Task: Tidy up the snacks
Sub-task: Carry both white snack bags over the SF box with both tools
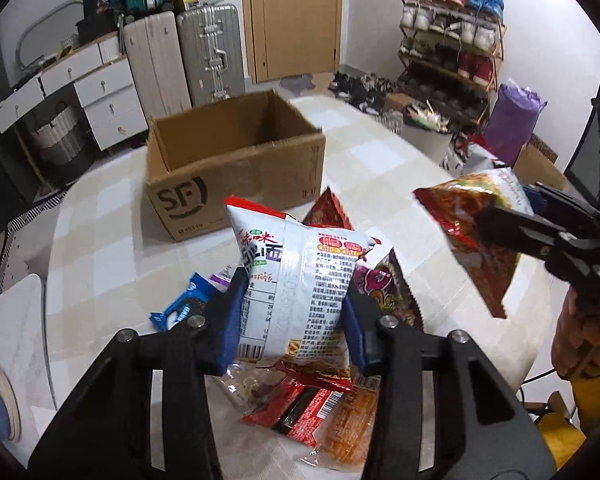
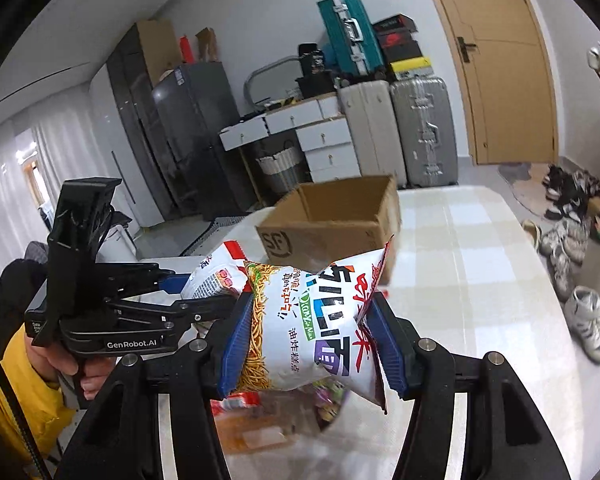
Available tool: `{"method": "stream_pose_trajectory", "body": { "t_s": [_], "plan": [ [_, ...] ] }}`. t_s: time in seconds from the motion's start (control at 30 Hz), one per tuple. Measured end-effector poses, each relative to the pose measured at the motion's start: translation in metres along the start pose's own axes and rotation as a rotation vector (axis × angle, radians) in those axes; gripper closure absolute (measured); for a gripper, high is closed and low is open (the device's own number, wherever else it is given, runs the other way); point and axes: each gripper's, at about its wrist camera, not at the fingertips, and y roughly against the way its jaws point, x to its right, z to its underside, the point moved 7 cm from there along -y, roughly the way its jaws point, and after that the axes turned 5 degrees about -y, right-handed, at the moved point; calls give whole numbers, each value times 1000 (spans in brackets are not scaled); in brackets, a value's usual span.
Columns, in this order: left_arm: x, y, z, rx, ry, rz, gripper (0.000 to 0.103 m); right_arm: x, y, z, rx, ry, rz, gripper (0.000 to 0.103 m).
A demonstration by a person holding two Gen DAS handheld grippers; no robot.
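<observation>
Left tongs clamped on a white noodle packet, back side up with a printed ingredients panel and barcode, low centre of the left wrist view. Right tongs clamped on a second noodle packet, white and orange with large Chinese characters and a picture of fried noodles, low centre of the right wrist view. "GenRobot.AI" readable on the left handle at lower left there. Beneath, loose on the checked table: red packets, a blue Oreo-style pack, a purple pack. Farther up, centre: open cardboard box marked "SF", nothing seen inside. Beyond: suitcases, shoe rack.
</observation>
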Motion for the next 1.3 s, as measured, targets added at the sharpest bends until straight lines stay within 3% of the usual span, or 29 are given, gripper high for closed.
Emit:
{"method": "stream_pose_trajectory", "body": {
  "t_s": [0.3,0.53,0.83,1.1,1.3],
  "plan": [
    [-29,47,-30,52,85,-45,63,-19,-9,-48,17,22,-37,46],
    [-66,51,-78,50,123,-45,63,-19,-33,-106,26,17,-60,46],
    [-129,-9,-138,-17,255,-7,63,-4,-127,-160,-70,-32,-71,46],
    [-178,-89,-143,-115,382,53,63,23,-208,-157,-175,-8,22,46],
    [-173,-121,-142,-132,360,58,62,39,-233,-142,-225,-9,47,45]
  ]
}}
